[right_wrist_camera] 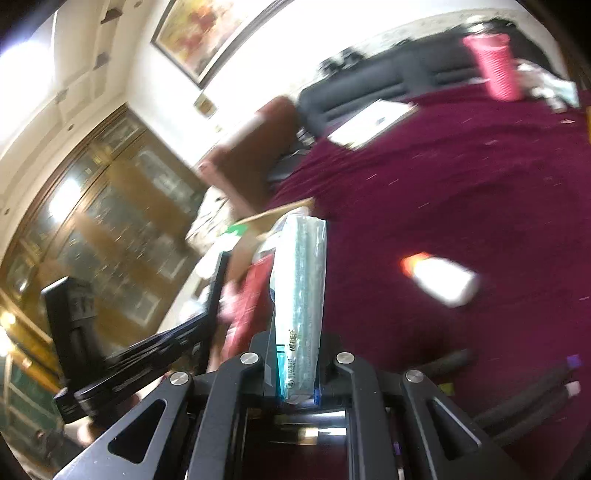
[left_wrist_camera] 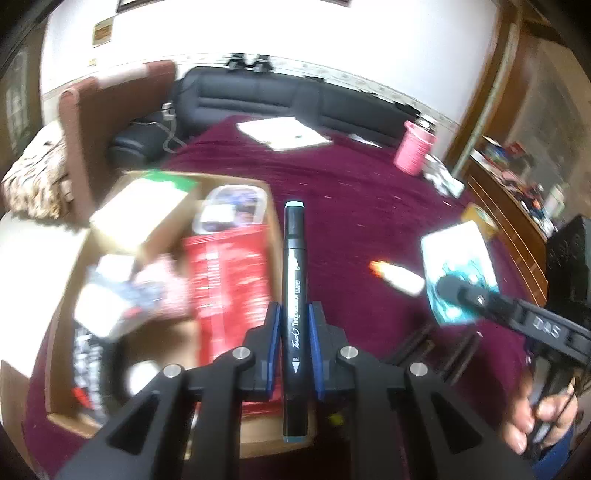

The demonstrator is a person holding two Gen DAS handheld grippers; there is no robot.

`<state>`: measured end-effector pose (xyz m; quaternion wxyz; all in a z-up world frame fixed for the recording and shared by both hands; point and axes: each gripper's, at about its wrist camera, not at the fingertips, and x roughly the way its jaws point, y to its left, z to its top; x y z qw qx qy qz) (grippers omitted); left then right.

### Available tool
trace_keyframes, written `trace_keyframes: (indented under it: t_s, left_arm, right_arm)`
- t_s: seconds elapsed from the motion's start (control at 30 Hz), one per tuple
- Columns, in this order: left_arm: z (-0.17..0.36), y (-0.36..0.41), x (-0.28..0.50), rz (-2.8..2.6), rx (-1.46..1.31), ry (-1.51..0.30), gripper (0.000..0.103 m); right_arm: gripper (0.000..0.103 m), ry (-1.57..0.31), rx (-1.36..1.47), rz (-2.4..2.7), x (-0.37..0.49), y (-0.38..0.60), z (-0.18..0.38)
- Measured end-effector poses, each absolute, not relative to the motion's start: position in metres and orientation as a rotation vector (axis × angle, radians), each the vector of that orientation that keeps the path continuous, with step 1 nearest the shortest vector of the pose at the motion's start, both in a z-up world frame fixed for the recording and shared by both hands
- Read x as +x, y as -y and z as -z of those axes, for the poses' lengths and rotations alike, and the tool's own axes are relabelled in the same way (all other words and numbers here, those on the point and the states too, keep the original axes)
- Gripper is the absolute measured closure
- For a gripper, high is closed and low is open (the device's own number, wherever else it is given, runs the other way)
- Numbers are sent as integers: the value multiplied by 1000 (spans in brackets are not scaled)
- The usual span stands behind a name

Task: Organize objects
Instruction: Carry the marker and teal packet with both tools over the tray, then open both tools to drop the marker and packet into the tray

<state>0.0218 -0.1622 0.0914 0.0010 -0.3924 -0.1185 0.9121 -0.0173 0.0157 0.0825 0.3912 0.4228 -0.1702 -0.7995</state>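
Both grippers carry loads: left gripper (left_wrist_camera: 294, 343) pinches the marker (left_wrist_camera: 294, 310) lengthwise, the box (left_wrist_camera: 62, 332) just left; right gripper (right_wrist_camera: 293, 363) pinches a tissue pack (right_wrist_camera: 301, 295).

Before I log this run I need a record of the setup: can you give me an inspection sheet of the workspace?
Surface: table under a maroon cloth.
Job's things: black marker in the left tool; teal-and-white packet in the right tool; open cardboard box already holding a red package and blurred items.
Clutter: white bottle with an orange tip, pink cup, white papers, more markers at the near edge.
Grippers: left tool shut on the marker; right tool shut on the packet.
Cables: nothing seen on the table.
Surroundings: dark sofa, glass-fronted wooden cabinet, framed picture.
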Motion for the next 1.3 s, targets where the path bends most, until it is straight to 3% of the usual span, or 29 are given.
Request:
trace_keyframes:
  t_s: [0.23,0.67,0.77,0.83,0.93,1.0,1.3]
  left_arm:
    - [-76,216,34,-2928,-1303,512,88]
    - [-58,231,35,-2936,-1351,519,88]
    - [-60,229,37,-2947,-1337,489,88]
    - [-62,228,38,-2944,-1326,490,87]
    - [-65,229,41,-2948,-1315,491,81]
    - [-67,230,44,-2957,-1302,495,73]
    - [-82,223,54,-2950,-1221,503,72]
  right_arm:
    - [91,358,1138,1936,-10,56,-69]
    - [85,255,1245,1914,-31,106,-42]
    - [72,231,1240,1905,-30,106,-47]
    - [49,227,1215,1914,-26,102,-53]
    - [29,199,1163,1981,-20,99,-64]
    - [28,194,1133,2016,-17,91,-72]
    - [25,83,1085,2527,-5,3,-89]
